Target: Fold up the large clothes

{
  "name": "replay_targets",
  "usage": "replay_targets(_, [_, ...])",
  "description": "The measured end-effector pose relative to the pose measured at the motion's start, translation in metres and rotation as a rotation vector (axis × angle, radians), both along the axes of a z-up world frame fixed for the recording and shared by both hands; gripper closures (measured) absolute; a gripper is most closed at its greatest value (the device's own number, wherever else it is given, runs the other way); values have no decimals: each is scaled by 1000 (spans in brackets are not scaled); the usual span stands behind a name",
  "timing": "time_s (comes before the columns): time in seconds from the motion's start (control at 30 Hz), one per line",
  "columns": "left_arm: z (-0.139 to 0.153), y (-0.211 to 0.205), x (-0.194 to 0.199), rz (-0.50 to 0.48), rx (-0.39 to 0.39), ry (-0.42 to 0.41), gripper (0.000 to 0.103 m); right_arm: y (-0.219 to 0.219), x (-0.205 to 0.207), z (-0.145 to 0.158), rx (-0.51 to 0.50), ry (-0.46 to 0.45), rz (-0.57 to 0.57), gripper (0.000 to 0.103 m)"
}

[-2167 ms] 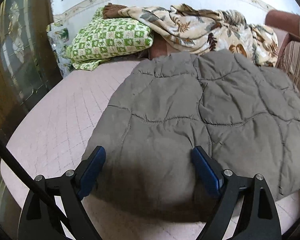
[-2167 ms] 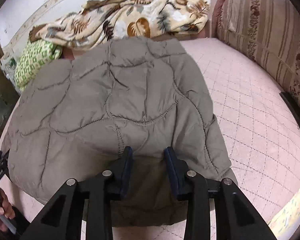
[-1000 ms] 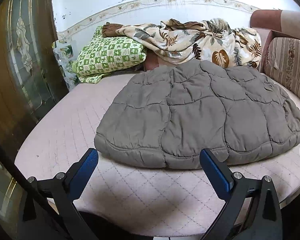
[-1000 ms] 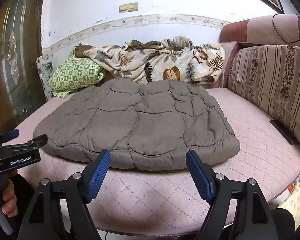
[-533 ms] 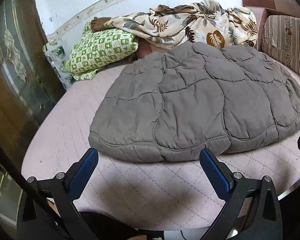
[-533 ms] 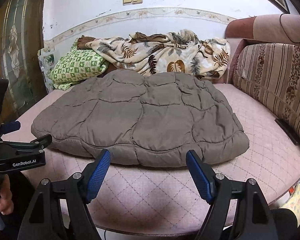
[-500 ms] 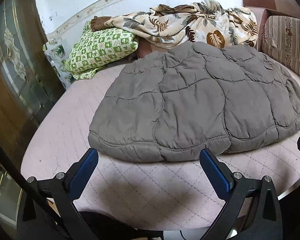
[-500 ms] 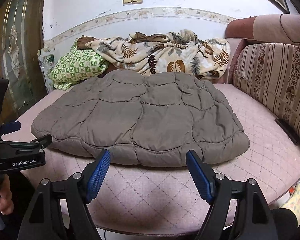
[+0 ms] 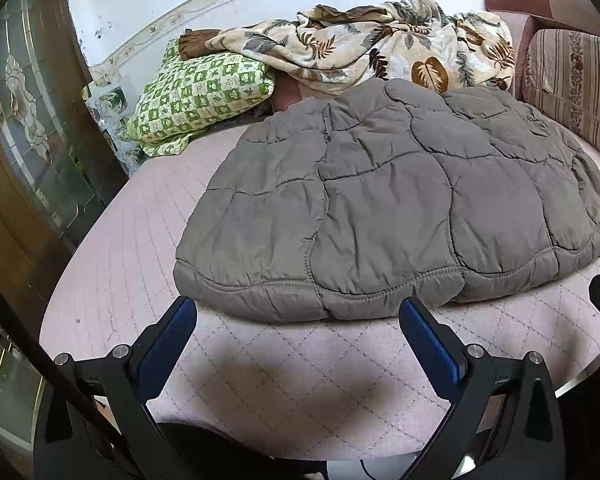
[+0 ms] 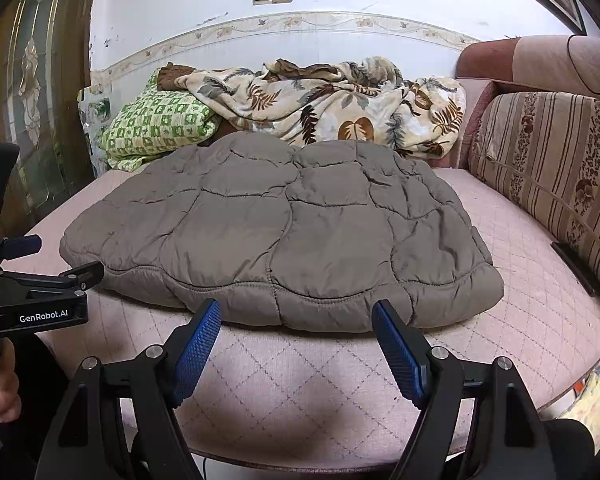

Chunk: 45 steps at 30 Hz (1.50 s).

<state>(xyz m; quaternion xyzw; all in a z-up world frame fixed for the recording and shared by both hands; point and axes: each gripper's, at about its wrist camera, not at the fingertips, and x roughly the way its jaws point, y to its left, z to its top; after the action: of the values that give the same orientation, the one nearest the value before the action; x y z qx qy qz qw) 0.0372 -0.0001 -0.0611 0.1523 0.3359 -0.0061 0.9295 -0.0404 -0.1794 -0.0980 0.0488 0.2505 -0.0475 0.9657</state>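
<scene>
Both tongs (image 10: 296, 322) same build: black angular arms, blue ribbed pads (image 10: 396, 348), silver screws at joints. Left tongs (image 9: 296, 312) body has white "GenRobot.AI" lettering; thin black cable alongside.

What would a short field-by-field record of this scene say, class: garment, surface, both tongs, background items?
garment: grey quilted jacket, lying folded and flat
surface: pink quilted cushion
left tongs: open, empty, just short of the jacket's near edge
right tongs: open, empty, just short of the same edge
background: leaf-print blanket, green checked pillow, striped backrest
</scene>
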Motion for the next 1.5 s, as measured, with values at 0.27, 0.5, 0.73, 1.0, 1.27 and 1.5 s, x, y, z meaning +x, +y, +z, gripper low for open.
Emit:
replay_targets(0.27, [0, -1, -1, -3, 0, -2, 2, 2, -1, -1, -4, 2, -2, 21])
replay_targets(0.5, [1, -3, -4, -26, -11, -3, 2, 3, -2, 0, -8, -1, -4, 21])
replay_targets(0.73, [3, -3, -6, -42, -21, -2, 2, 1, -1, -1, -8, 3, -2, 21])
replay_targets(1.0, [3, -3, -6, -44, -24, 1, 2, 0, -2, -2, -7, 5, -2, 21])
replay_targets(1.27, [3, -3, -5, -43, -24, 3, 2, -2, -3, -3, -6, 6, -1, 21])
replay_targets(1.5, [1, -3, -6, -44, -26, 6, 2, -2, -3, -4, -7, 8, -1, 21])
